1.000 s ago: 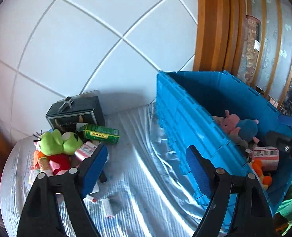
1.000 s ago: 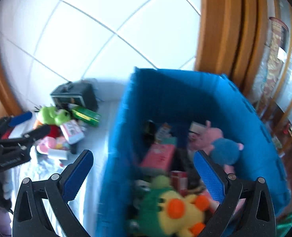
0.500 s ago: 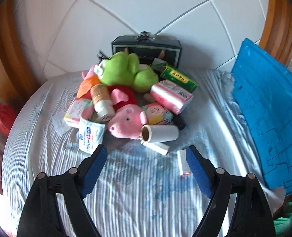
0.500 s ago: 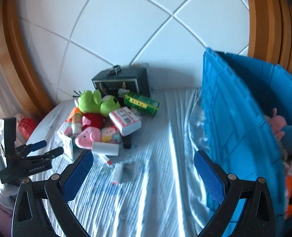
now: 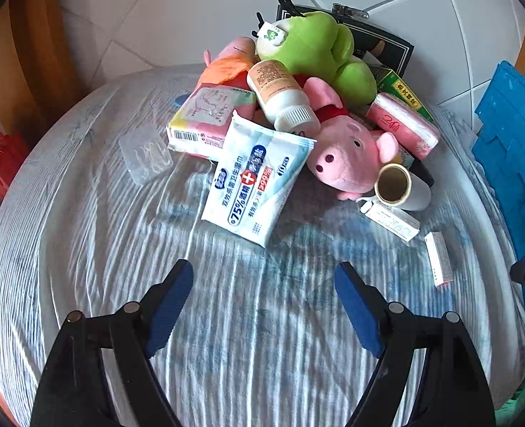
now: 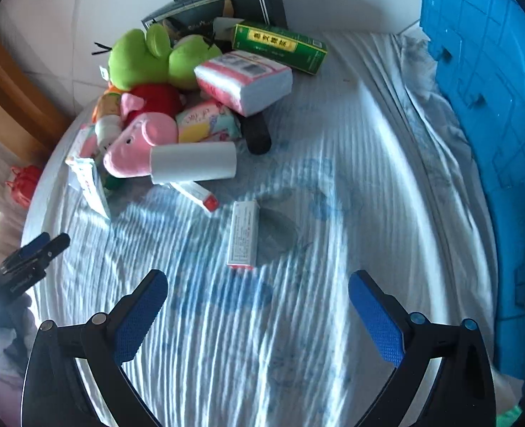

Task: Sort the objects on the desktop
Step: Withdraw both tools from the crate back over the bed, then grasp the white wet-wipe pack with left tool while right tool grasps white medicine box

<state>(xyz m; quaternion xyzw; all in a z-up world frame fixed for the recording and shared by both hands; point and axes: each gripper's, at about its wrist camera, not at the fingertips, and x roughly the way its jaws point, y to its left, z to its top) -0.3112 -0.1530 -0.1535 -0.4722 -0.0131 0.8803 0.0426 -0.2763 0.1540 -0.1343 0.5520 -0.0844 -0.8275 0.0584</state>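
- On the round desk [image 5: 84, 249], seen from the left wrist, a wrinkled striped cloth, pale with blue marks, carries a heap of mixed things near the tiled wall.
- Left gripper [image 5: 264, 306] hangs over bare cloth in front of the heap, jaws spread wide and empty, blue ribbed pads facing each other.
- Nearest it lies a flat, glossy wipes pack [image 5: 257, 181] in white and blue, leaning on a soft pink tissue pack [image 5: 205, 121].
- A plush pink pig [image 5: 348, 160] lies against a cardboard-cored paper roll [image 5: 403, 186]; a smooth plastic bottle [image 5: 280, 96] with a ribbed white cap rests above, under a fuzzy green plush frog [image 5: 319, 49].
- A clear plastic tray [image 5: 145, 153] sits apart on the left; two slim cartons lie right of the roll, the small white box [image 5: 438, 258] farther out.
- A ribbed blue crate [image 5: 515, 149] stands at the right edge; its inside is out of sight.

- From the right wrist, the right gripper [image 6: 257, 311] hovers over the cloth, jaws spread and holding nothing.
- Just ahead lies the small white box [image 6: 243, 235], alone, with print on its face.
- Behind it, the paper roll [image 6: 193, 162] touches the pink pig [image 6: 138, 146]; a green carton [image 6: 280, 48] lies before a dark case [image 6: 227, 3].
- The blue crate [image 6: 493, 106] wall fills the right side; the left gripper [image 6: 31, 252] shows at the left edge.
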